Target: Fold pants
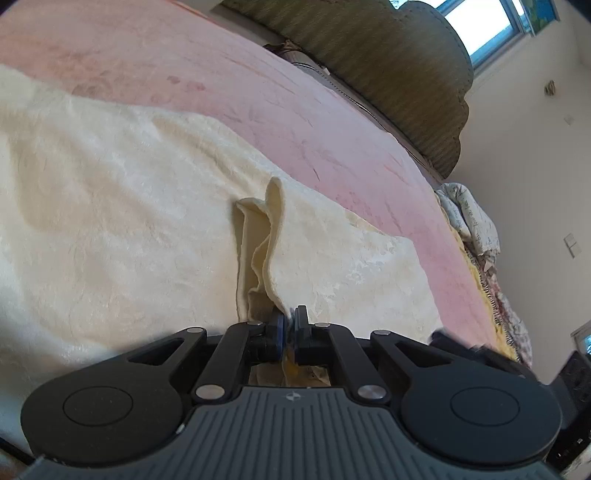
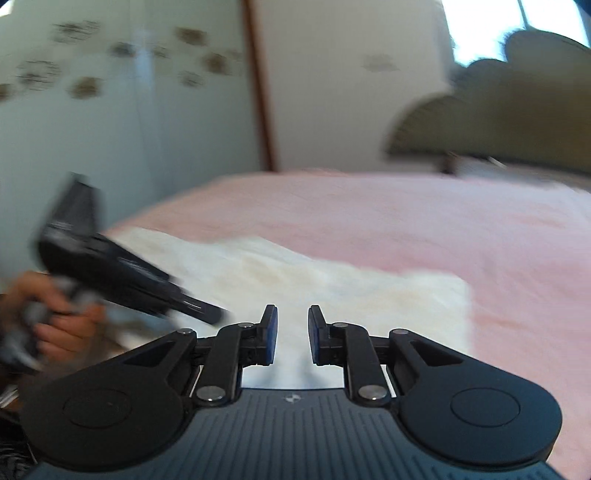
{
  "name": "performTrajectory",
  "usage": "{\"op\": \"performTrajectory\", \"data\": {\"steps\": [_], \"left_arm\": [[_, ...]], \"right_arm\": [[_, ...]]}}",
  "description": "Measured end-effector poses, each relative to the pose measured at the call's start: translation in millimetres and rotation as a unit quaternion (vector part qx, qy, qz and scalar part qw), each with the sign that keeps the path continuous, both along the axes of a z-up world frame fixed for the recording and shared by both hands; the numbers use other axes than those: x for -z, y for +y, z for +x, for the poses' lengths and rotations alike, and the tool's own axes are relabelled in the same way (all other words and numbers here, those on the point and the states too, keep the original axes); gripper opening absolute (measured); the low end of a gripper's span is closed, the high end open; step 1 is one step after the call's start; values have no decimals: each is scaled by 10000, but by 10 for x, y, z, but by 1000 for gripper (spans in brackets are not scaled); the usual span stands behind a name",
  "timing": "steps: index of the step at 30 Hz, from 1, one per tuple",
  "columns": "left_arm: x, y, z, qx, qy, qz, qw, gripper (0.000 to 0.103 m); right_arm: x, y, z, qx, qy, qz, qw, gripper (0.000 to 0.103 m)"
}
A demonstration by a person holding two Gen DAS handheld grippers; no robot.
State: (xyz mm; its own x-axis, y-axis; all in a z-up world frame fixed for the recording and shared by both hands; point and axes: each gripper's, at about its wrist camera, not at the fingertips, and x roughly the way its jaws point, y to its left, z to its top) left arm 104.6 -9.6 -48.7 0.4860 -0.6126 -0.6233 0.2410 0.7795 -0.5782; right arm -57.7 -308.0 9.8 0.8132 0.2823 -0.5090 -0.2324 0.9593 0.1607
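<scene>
Cream plush pants (image 1: 110, 206) lie spread on the pink bedspread (image 1: 280, 110). In the left wrist view my left gripper (image 1: 290, 314) is shut on a raised fold of the cream fabric (image 1: 266, 236), which stands up in a ridge ahead of the pads. In the right wrist view, which is blurred, my right gripper (image 2: 292, 314) hovers over the pants (image 2: 332, 280). Its blue pads stand a little apart and grip nothing. The left gripper (image 2: 125, 269) shows at the left there, held by a hand (image 2: 62, 325).
An olive padded headboard (image 1: 388, 74) stands at the far end of the bed, under a bright window (image 1: 491, 29). Crumpled patterned bedding (image 1: 472, 221) hangs at the bed's right edge. A pale door with flower marks (image 2: 110, 92) stands beyond the bed.
</scene>
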Motion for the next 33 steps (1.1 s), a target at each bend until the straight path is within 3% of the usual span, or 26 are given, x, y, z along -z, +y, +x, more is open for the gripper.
{"op": "performTrajectory", "data": {"steps": [2,4,7,9,12,13,15,18,22,24,27,28,31,33], "left_arm": [[-17,-42,-26,29,-120,131,9998,5],[-9,-40,-52,24,-204,193,9996,6],[-20,-65,-48,10,-285,254,9993,5],[-22,-76,-52,24,-345,308,9989,6],[-39,-13,-82,-41,-313,340,9989,11],[-56,42,-69,-120,-263,301,9991,17],[-102,165,-38,-386,-273,258,9985,17],[-239,225,6,-533,-554,303,9966,18],[-456,61,42,-77,-1011,-7,9948,18],[-449,-80,133,107,-1142,58,9934,26],[-203,-259,449,-32,-775,570,9954,29],[-117,-268,531,-41,-623,565,9964,28],[-117,-208,523,-113,-711,428,9965,29],[-167,-176,464,-147,-832,482,9953,29]], "right_arm": [[207,-59,57,135,702,-172,9973,17],[245,37,-11,210,531,-273,9980,18],[151,279,22,-205,118,166,9996,18],[178,545,143,-573,170,243,9979,18],[323,943,235,-785,301,-178,9963,18],[338,1025,217,-785,145,-430,9959,18],[298,1020,190,-861,131,-574,9945,18],[294,959,196,-929,234,-417,9945,18],[332,993,183,-902,160,-543,9943,18],[343,1020,187,-882,138,-615,9941,18],[334,1113,99,-904,38,-886,9919,18],[324,1166,77,-947,-24,-1077,9897,18],[273,1240,46,-1084,-106,-1471,9831,18],[199,1189,84,-1003,-109,-1198,9877,18]]}}
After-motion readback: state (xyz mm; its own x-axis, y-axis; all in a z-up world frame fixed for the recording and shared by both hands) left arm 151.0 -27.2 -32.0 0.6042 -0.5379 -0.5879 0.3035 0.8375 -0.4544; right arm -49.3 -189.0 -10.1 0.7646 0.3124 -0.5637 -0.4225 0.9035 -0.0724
